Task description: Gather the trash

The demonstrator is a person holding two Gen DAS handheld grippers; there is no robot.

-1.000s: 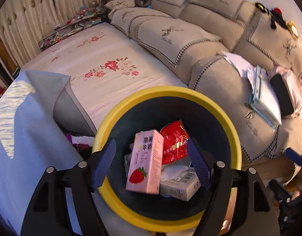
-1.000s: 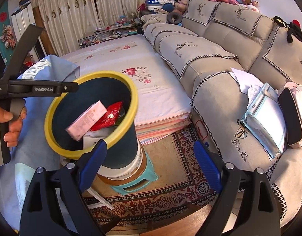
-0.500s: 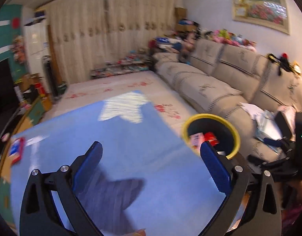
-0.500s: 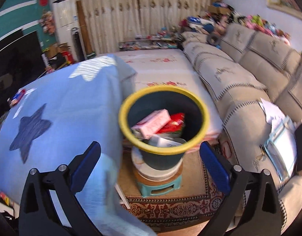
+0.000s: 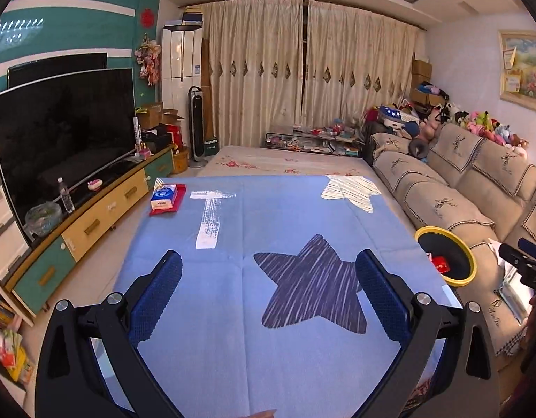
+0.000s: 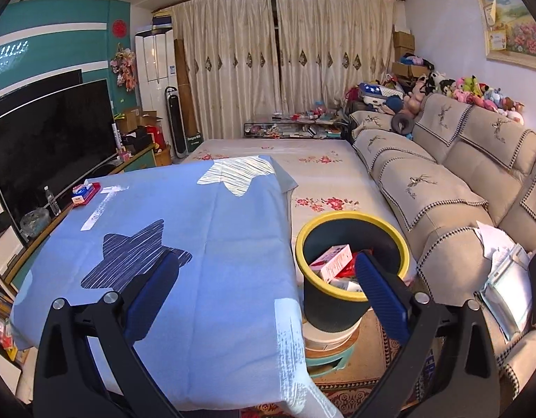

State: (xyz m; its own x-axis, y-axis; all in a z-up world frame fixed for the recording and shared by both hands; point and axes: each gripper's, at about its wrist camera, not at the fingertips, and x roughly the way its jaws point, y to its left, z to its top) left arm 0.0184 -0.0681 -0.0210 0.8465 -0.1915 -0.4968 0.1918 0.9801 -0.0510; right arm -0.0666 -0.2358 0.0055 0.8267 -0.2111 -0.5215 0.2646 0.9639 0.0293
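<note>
Left wrist view: left gripper [image 5: 268,285] jaws spread wide, empty, over the blue-clothed surface [image 5: 233,230]. Right gripper [image 6: 264,285] equally wide, empty; yellow-rimmed trash bin [image 6: 351,244] sits just beyond its right jaw, pink carton [image 6: 332,261] inside.

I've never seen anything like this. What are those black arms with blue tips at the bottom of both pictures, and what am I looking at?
No robot here: a person holds hand-operated tongs, one per hand, each carrying a wide-angle camera looking along its fingers. One picture is from the left tongs, the other from the right tongs. Both stand open and hold nothing. Below them is a table under a blue tablecloth with stars; a tissue box sits at its far corner. Beside the table stands a yellow-rimmed bin holding a pink carton and red wrapper.
</note>
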